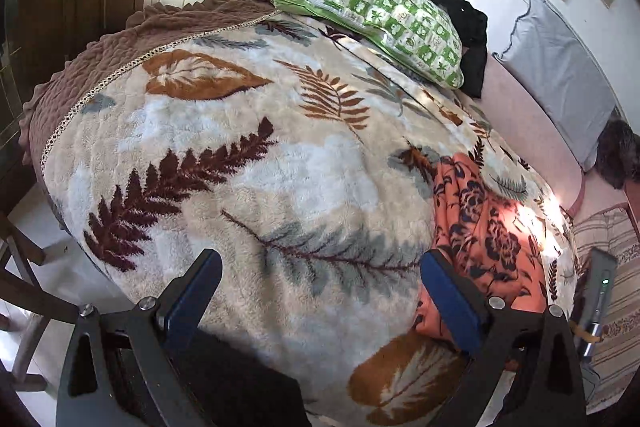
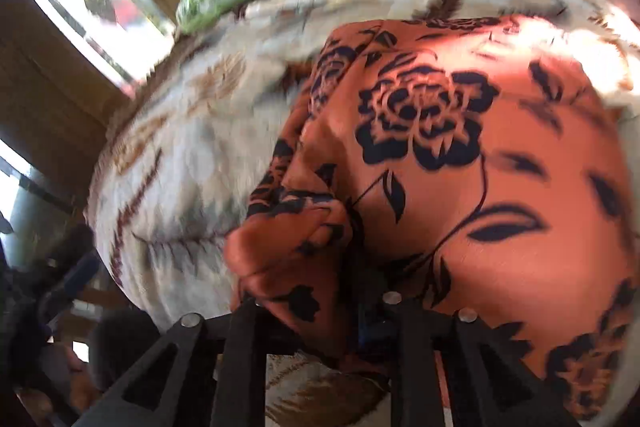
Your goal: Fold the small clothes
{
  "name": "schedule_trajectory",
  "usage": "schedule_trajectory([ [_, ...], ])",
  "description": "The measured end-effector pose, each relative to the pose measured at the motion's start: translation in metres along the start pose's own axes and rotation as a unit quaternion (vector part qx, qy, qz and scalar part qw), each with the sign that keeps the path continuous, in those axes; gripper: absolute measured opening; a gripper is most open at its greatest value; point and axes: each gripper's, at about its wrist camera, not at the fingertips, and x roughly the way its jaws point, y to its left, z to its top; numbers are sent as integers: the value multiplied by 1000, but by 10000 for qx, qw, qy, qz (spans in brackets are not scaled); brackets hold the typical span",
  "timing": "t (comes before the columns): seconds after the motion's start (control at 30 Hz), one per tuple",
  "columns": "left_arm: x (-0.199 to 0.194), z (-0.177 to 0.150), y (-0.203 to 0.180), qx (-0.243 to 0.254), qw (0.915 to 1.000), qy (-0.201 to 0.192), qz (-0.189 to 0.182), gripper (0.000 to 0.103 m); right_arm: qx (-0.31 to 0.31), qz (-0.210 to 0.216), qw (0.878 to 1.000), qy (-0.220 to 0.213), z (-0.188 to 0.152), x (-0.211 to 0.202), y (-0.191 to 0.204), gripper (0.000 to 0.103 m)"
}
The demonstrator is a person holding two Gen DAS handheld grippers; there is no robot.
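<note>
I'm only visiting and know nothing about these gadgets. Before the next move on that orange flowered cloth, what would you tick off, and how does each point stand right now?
1. Right gripper has hold of the orange flowered cloth: ok, fabric is bunched between its closed fingers.
2. Left gripper is free to take a second hold: ok, open and empty above the leaf-print blanket.
3. Cloth lies flat enough to fold: not ok, it is bunched near the grip.
4. Blanket has folding room beside the cloth: ok, the green pillow sits at the far end.
5. Where the cloth's corners are: cannot tell.
</note>
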Motion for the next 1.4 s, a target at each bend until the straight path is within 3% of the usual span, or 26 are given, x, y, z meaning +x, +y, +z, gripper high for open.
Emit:
schedule_trajectory([
  [0.03,-2,-2,-3,138,9999,-31,-36,100,-72,29,9993,-353,-5,-11,3,33],
  [0.07,-4,-2,-7,220,9997,-67,-58,100,-93,308,9988,-381,-7,-20,2,46],
  [0.1,-5,-2,-11,245,9996,-69,-136,100,4,629,9977,-270,-6,-25,-2,77],
  [0.13,-4,-2,-18,262,9992,-28,-304,100,127,729,9969,-284,-7,-34,-9,81],
  [0.3,-2,-7,-76,821,9918,167,-966,100,872,849,9870,-1045,-13,-90,-48,82],
  [0.4,14,-14,-110,1239,9883,235,-859,99,1318,766,9804,-1249,-28,-110,-77,82],
  [0.43,28,-15,-116,1258,9882,455,-752,95,1436,743,9789,-1251,-36,-117,-87,82],
  [0.47,44,-17,-117,1177,9878,764,-675,78,1545,730,9777,-1223,-41,-118,-95,82],
  [0.5,58,-21,-115,1020,9867,1074,-669,53,1647,767,9758,-1216,-47,-122,-105,82],
  [0.53,71,-24,-110,868,9844,1365,-696,43,1728,802,9739,-1236,-51,-123,-112,82],
  [0.57,79,-28,-105,751,9828,1534,-702,38,1782,801,9726,-1259,-55,-125,-117,82],
  [0.77,65,-30,-105,689,9867,1301,-690,19,2118,1057,9641,-1200,-69,-116,-147,82],
  [0.87,76,-40,-88,307,9863,1493,-635,19,2248,1217,9595,-1182,-72,-112,-156,82],
  [1.07,51,-40,-110,891,9898,1104,-107,23,2682,1381,9482,-993,-80,-101,-179,82],
  [1.23,30,-34,-125,1216,9892,792,181,26,2780,1476,9423,-1140,-79,-108,-185,83],
  [1.4,17,-24,-135,1415,9883,456,327,46,2855,1494,9400,-1122,-77,-105,-187,84],
])
